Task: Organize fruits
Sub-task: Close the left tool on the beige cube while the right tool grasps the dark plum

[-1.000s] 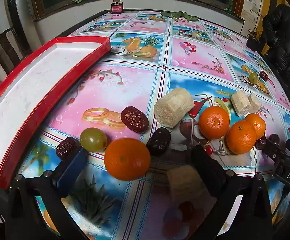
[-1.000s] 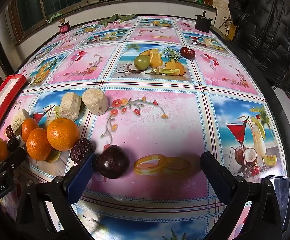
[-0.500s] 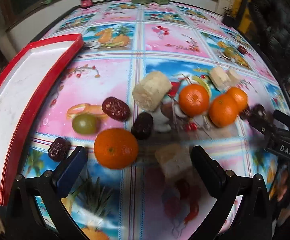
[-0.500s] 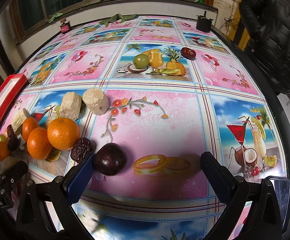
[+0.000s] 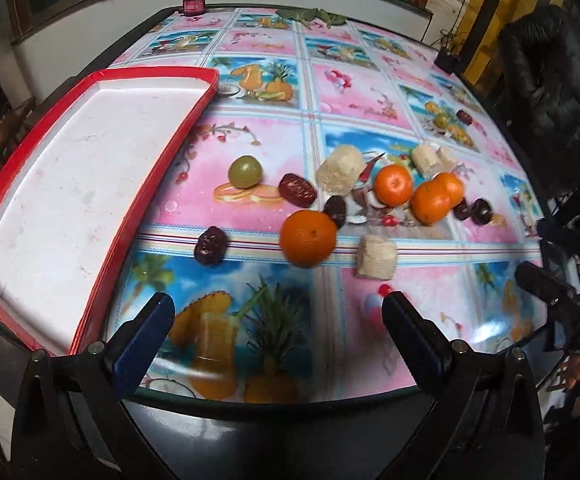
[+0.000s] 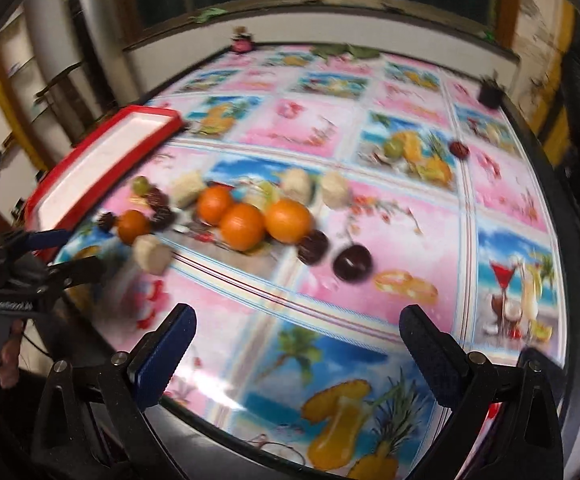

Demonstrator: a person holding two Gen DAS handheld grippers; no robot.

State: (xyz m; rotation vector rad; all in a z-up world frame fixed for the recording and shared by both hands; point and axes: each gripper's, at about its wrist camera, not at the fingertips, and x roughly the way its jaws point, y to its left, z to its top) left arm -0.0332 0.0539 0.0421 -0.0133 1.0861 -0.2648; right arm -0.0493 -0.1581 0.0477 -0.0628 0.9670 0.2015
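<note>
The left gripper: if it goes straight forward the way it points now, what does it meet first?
Probably the nearest orange. It lies almost centred ahead of the open left gripper, with only bare tablecloth between them, though depth is hard to judge.

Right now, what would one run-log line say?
left tool: open, empty | right tool: open, empty | red tray: empty | oranges: on table

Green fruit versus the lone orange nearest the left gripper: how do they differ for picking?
The green fruit is smaller and lies farther back, nearer the red tray, with open cloth around it. The lone orange is larger, and a dark date sits against its far side. Both are round and rest on the tablecloth, not in the tray.
</note>
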